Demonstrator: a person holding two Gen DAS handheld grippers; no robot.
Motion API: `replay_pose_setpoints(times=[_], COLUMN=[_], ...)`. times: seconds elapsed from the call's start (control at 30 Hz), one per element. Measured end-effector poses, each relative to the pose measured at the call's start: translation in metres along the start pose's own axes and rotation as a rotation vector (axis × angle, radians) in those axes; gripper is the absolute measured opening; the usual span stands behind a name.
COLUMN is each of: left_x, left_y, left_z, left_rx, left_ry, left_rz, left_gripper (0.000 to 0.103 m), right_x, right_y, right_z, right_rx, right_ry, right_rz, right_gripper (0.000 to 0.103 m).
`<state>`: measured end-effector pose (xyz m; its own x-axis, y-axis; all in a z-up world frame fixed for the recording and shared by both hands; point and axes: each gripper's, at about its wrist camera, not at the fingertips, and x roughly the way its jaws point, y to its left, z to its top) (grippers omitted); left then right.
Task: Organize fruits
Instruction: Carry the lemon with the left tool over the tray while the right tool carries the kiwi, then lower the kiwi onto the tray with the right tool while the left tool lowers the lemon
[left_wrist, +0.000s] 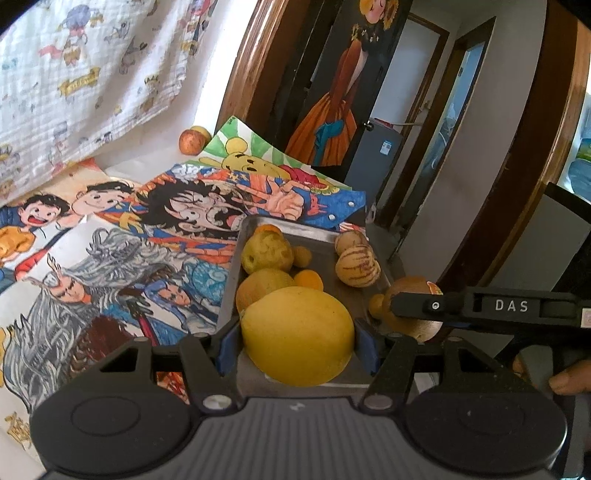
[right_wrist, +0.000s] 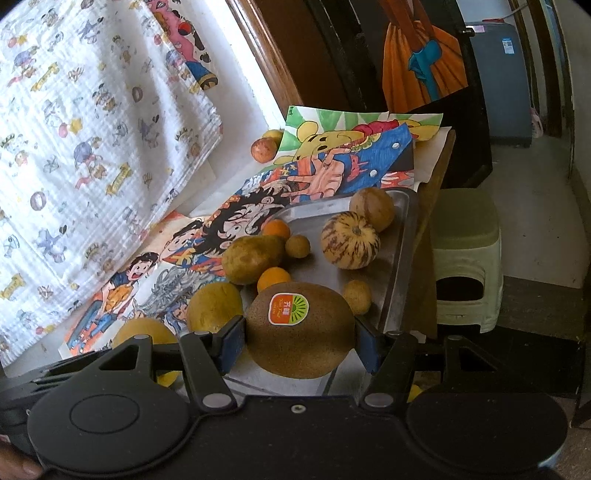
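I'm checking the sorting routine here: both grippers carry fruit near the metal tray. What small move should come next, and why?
Probably lower both a little further and release over bare tray. The left gripper clamps a yellow lemon, the right gripper a stickered kiwi, both at the near edge, with other fruit already inside.

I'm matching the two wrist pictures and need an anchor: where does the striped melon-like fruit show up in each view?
Left wrist view: the striped fruit lies right of centre, near the tray's right edge.
Right wrist view: the striped fruit lies just right of centre, toward the tray's far end.
Shared landmark: the yellow bear drawing beyond the tray.
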<state>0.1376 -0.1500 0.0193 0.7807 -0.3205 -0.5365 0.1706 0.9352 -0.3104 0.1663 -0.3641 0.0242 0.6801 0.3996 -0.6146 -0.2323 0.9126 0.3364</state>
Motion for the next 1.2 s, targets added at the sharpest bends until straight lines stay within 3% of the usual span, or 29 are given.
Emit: replay_pose_setpoints(times=[1.2], left_x=[0.017], left_y=[0.017], left_z=[-0.013], left_rx=[-0.040], left_ry=[0.033], left_rz=[0.025], left_gripper=[0.067], right_x=[0.001], right_y=[0.015], right_z=[-0.052], right_rx=[-0.223], right_ry=[-0.162], right_rz=[-0.096], right_gripper=[0.064])
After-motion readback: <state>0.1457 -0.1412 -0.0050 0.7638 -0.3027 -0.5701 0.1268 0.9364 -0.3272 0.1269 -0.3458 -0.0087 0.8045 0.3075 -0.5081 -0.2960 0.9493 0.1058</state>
